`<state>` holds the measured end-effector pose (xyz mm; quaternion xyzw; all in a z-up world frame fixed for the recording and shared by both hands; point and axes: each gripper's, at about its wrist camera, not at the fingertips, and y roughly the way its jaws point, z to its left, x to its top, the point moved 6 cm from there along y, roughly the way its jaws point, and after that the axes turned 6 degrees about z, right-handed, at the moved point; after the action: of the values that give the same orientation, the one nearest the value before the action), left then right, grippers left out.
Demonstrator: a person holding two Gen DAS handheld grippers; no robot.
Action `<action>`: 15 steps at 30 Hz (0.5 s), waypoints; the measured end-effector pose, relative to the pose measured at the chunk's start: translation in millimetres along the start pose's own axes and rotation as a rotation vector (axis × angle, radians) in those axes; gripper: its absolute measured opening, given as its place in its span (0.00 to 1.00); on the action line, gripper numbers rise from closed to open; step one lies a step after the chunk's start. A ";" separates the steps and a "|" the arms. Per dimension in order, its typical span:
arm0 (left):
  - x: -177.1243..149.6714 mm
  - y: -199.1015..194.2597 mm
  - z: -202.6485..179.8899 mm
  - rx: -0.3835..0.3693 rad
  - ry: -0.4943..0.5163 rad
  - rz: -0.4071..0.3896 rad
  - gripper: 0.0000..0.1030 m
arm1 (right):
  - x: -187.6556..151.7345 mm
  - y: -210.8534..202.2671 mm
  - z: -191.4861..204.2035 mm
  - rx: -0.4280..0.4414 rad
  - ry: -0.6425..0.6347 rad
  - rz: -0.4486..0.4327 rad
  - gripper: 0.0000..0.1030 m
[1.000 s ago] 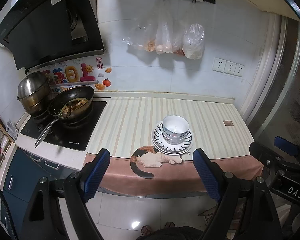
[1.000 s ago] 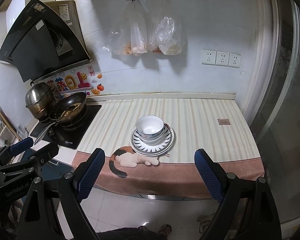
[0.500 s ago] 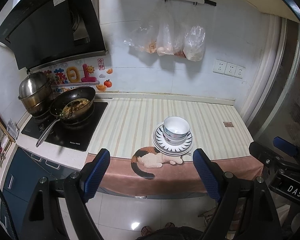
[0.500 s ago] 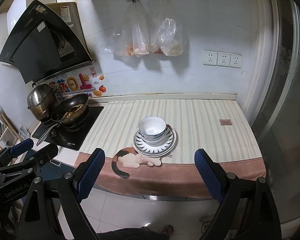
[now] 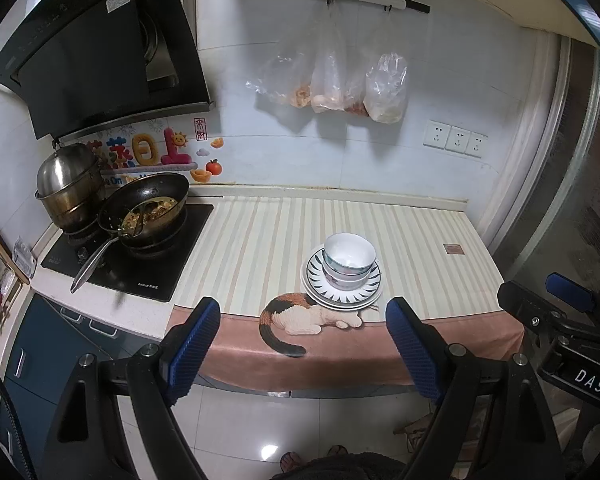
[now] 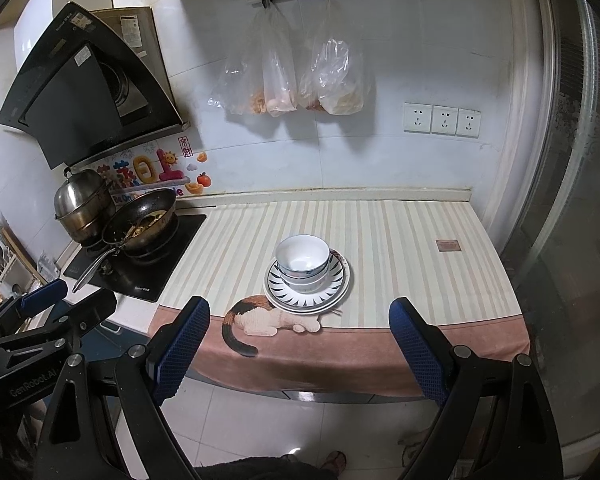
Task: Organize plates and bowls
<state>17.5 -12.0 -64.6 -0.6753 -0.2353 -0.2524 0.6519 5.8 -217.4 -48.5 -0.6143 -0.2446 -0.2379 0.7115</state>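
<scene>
A stack of white bowls (image 5: 348,258) (image 6: 302,262) sits on stacked striped-rim plates (image 5: 370,294) (image 6: 336,292) near the front edge of the striped counter mat (image 5: 260,248). My left gripper (image 5: 302,344) is open and empty, held out over the floor well short of the counter. My right gripper (image 6: 298,344) is open and empty, also back from the counter. Each gripper shows at the edge of the other's view: the right one (image 5: 556,300) and the left one (image 6: 60,300).
A wok with food (image 5: 148,208) and a steel pot (image 5: 70,184) stand on the black hob (image 5: 140,264) at left. Plastic bags (image 5: 340,84) hang on the wall. A range hood (image 5: 92,48) is above the hob. A glass door (image 6: 572,200) is at right.
Both grippers have drawn slightly back and up from the counter; the stack looks a little smaller and farther. Bowls and plates have not moved.
</scene>
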 end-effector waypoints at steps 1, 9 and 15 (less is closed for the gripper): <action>0.6 -0.7 -1.1 0.000 0.000 -0.001 0.82 | 0.0 0.0 -0.4 -0.001 0.000 0.000 0.91; -1.5 -1.6 -4.4 0.002 0.005 0.000 0.82 | 0.7 -2.2 -0.7 -0.001 0.002 -0.003 0.91; -1.4 -2.2 -6.0 0.003 0.004 0.002 0.82 | -0.6 -5.8 -0.2 0.000 0.005 -0.004 0.91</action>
<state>14.8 -17.9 -63.7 -0.6740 -0.2337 -0.2529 0.6536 1.7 -218.3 -44.5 -0.6133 -0.2441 -0.2407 0.7116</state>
